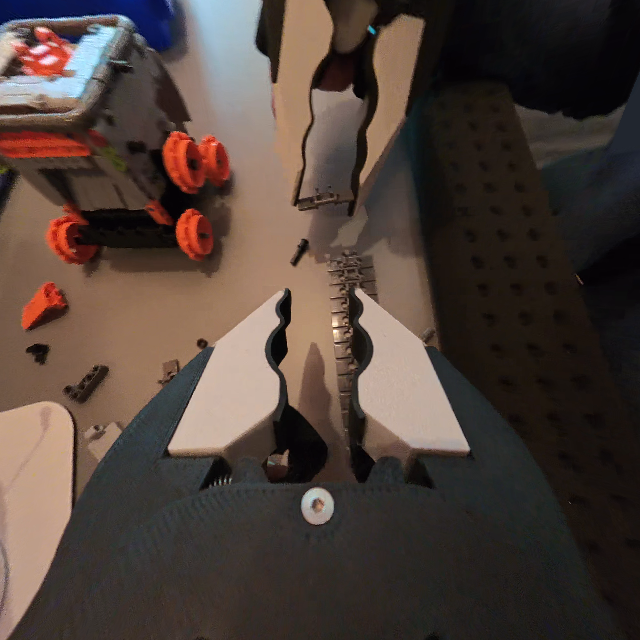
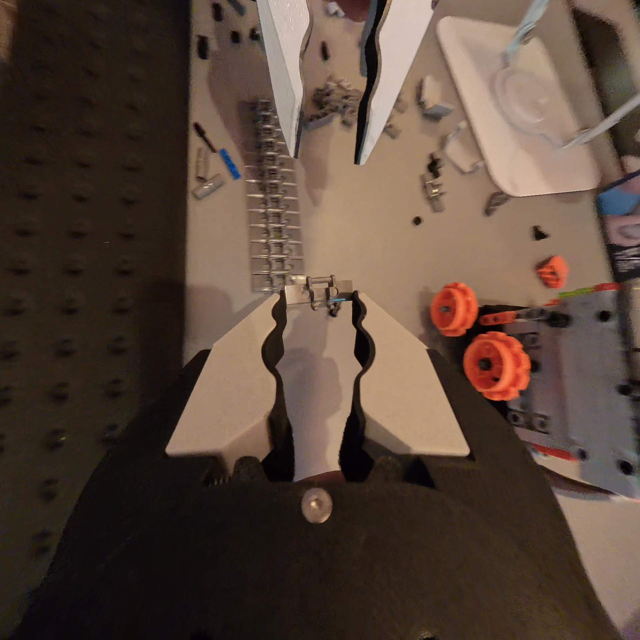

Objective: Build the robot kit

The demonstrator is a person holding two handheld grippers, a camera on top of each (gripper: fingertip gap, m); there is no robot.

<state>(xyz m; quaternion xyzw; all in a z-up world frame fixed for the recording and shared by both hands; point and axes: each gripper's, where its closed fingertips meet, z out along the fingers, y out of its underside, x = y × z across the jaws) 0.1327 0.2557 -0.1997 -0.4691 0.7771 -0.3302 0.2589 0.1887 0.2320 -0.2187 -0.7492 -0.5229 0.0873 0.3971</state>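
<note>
Right gripper (image 2: 319, 300) pinches a single grey track link (image 2: 320, 294) at its fingertips, just beside the end of the grey track chain (image 2: 275, 221) on the tabletop (image 2: 363, 235). Left gripper (image 1: 320, 294) hangs open over the chain, seemingly not touching; view blurry. Keep link level, square to chain end.

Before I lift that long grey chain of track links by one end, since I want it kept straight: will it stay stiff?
Probably not. The track chain looks built from many short hinged links, so it would likely droop and swing. It seems light plastic. The single track link between the right gripper jaws looks rigid alone.
</note>
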